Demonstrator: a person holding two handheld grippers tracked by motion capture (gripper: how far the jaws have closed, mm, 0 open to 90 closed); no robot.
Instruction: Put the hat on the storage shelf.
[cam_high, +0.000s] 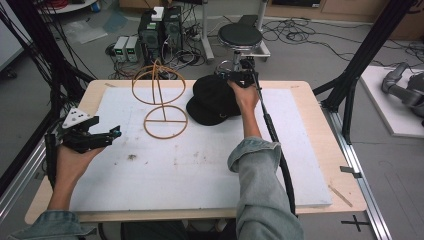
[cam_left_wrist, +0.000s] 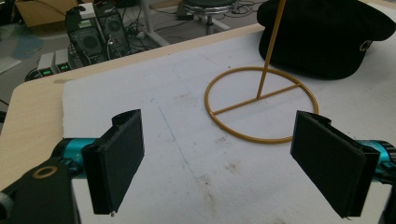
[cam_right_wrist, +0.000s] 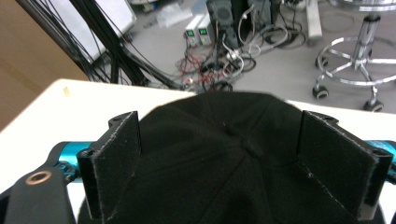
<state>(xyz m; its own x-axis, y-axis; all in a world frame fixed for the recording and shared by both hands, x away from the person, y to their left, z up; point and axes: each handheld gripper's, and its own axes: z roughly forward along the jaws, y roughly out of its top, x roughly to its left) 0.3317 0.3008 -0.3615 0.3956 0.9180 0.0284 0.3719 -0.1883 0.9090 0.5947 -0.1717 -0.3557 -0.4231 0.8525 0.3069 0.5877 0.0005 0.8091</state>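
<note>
- Black fabric cap with a short brim (cam_high: 214, 100) is lying in the upper middle of the high view, on the white foam board (cam_high: 200, 165) covering the light wooden table (cam_high: 320, 125), just right of the gold wire stand (cam_high: 159, 100).
- Right gripper (cam_high: 235, 76) is sitting at the cap's far edge, in the upper middle of the high view. In the right gripper view its two black jaws are standing wide, one at each lower side of the frame, with the cap's crown (cam_right_wrist: 224, 154) lying between them and bulging toward the lens. Contact between pads and fabric cannot be confirmed.
- Cap's long axis appears to be running crown-to-brim, with the brim pointing to the lower left of the high view, away from the right gripper.
- Left gripper (cam_high: 102, 136) is resting at the left middle of the high view, well apart from the cap. Its jaws are standing wide and empty, facing the stand's round base ring (cam_left_wrist: 261, 105).
- Judgement: the right hand is plainly the nearer one; closing on the crown looks like the next move.
- Writing: a small pale mark on the cap's side (cam_left_wrist: 365, 44) is too small to read. No other legible labels.
</note>
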